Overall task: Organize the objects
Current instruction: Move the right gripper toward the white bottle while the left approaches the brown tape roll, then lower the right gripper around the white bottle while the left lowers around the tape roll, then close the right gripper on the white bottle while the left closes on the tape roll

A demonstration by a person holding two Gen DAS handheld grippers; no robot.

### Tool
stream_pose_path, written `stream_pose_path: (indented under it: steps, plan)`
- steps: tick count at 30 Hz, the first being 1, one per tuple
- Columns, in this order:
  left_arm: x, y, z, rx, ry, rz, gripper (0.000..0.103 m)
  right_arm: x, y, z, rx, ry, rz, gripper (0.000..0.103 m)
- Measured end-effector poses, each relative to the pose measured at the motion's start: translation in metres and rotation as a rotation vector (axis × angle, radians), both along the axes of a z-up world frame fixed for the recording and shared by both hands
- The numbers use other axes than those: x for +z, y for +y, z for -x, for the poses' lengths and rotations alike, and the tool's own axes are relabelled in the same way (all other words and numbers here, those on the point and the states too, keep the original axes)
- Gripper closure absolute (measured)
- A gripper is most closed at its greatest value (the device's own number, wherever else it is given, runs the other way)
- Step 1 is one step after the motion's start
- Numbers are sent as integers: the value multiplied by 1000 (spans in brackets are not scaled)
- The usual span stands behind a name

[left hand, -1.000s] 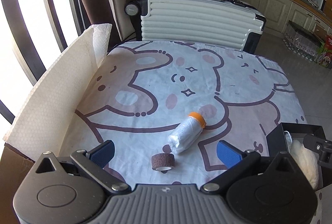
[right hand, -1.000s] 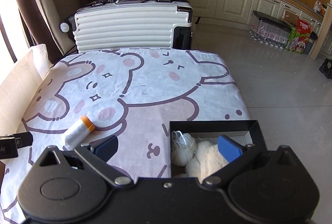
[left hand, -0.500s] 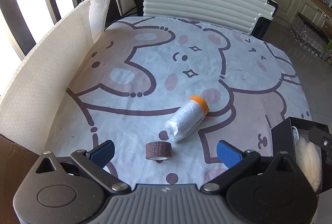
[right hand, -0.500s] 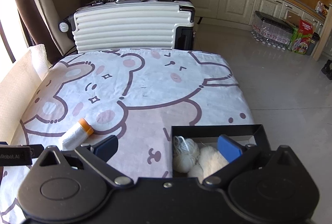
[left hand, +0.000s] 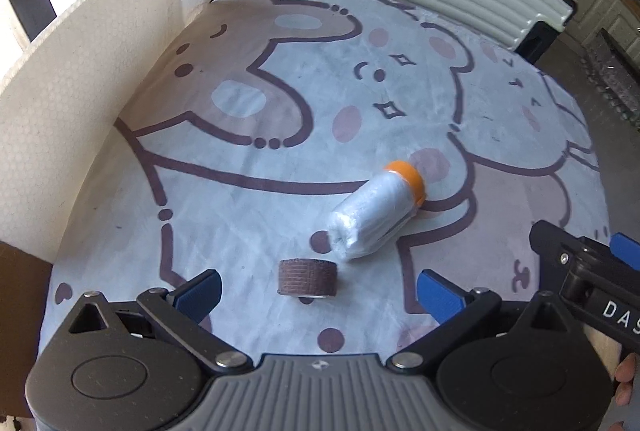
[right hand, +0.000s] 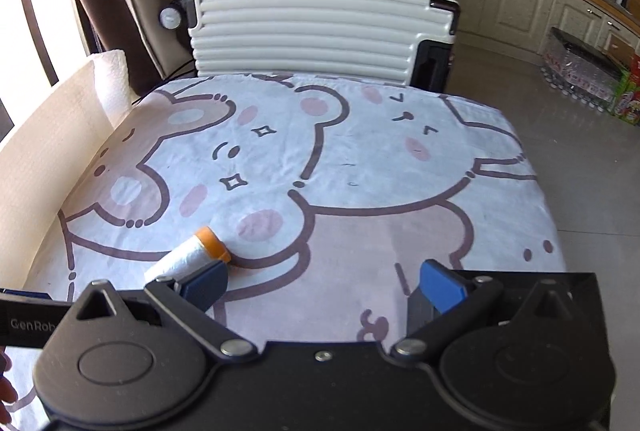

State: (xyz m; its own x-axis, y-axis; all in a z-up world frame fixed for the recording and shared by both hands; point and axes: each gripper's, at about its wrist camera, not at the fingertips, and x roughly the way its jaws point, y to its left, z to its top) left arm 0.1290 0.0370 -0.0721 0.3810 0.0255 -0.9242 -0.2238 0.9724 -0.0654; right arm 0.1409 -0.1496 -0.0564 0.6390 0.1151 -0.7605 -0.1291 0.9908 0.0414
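- Both grippers have pushed forward over the cloth [left hand: 280,135] since a second ago; the brown roll [left hand: 307,277] now sits larger between the left gripper's [left hand: 318,289] blue pads.
- Left gripper is spread wide and empty, its pads either side of the brown roll, not touching it.
- Just beyond the roll lies the white bottle [left hand: 374,219] on its side, orange cap [left hand: 408,181] pointing away to the right.
- Right gripper [right hand: 324,285] is also spread wide, holding nothing; its left pad overlaps the bottle [right hand: 180,259] in view.
- Black box [right hand: 576,281] shows behind the right pad, contents hidden.
- Suitcase [right hand: 320,31] stands past the far edge.
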Motion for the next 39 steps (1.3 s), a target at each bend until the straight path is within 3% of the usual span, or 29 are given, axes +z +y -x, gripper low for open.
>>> stream_pose_path:
  steps: [12, 20, 26, 31, 34, 39]
  plan:
    - [-30, 11, -12, 18, 85, -83, 0, -38, 17, -48, 38, 55, -101, 0]
    - [-38, 21, -19, 35, 78, 25, 3, -58, 32, -69, 82, 79, -157, 0]
    - [-48, 15, -23, 10, 106, 86, 23, -65, 45, -77, 151, 92, -217, 0]
    - [-54, 19, -26, 36, 124, 90, 49, -69, 53, -80, 202, 106, -246, 0]
    - [-53, 26, -26, 49, 117, 130, 59, -72, 54, -81, 215, 112, -273, 0]
    - [-49, 33, -22, 50, 117, 98, 60, -78, 61, -82, 243, 131, -295, 0]
